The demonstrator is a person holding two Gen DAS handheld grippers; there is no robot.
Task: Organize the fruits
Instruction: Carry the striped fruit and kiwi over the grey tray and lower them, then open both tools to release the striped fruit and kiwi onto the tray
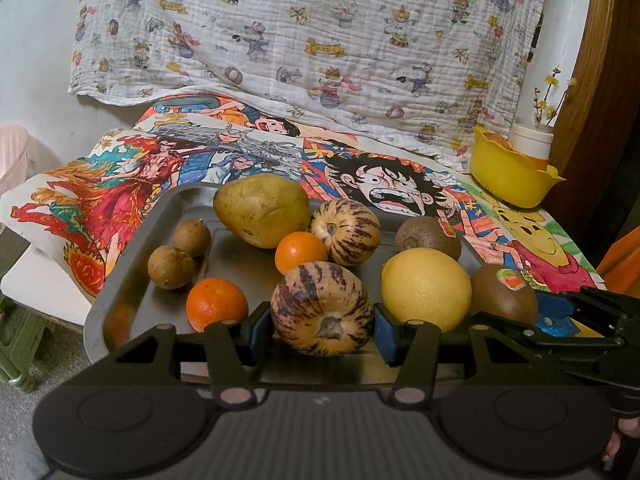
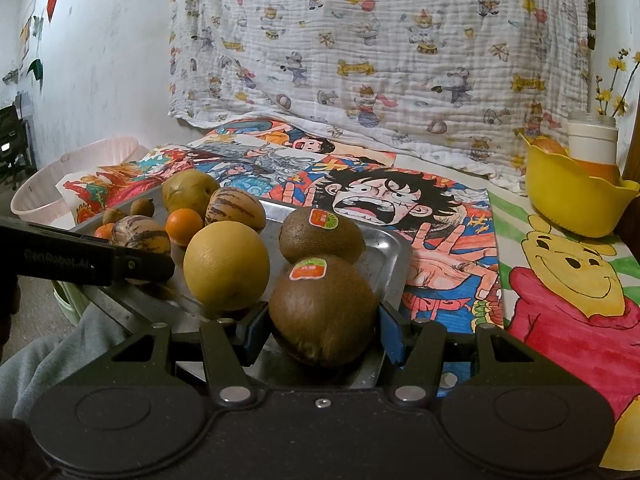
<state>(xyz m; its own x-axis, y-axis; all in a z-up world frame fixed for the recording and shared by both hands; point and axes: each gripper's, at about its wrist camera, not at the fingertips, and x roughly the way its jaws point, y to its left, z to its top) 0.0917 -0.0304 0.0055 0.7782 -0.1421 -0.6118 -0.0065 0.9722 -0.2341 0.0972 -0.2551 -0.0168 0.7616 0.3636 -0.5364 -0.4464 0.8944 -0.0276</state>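
Both grippers sit at the near edge of the metal tray (image 1: 132, 240), each framing a fruit. Left gripper (image 1: 323, 334): blue pads on either side of the near striped melon (image 1: 322, 307), touching or almost, so it looks closed onto it, though the fruit rests on the tray, not lifted. Right gripper (image 2: 322, 330): pads flank the near kiwi (image 2: 322, 312) with the sticker on top, left pad on the skin, right pad touching or a hair off; kiwi also not lifted.

Step in hand, by my read: the grasp before the first pick. Next move needs a firm squeeze, a straight lift clear of the neighbours, then a carry to the yellow bowl (image 2: 576, 196) at the far right, which probably is the drop spot and already holds something orange. Round fruit may roll or slip. The lemon (image 1: 426, 288) sits just beside the melon.

Also on the tray: pear (image 1: 260, 210), second striped melon (image 1: 346, 232), two oranges (image 1: 216, 302), two small brown fruits (image 1: 171, 267), far kiwi (image 2: 322, 236).

Surface: desk covered with cartoon drawings (image 2: 384, 200). A patterned cloth (image 2: 380, 40) hangs behind, white wall on the left, pale basket (image 2: 80, 172) at the far left, a white cup (image 2: 592, 142) with yellow flowers behind the bowl.
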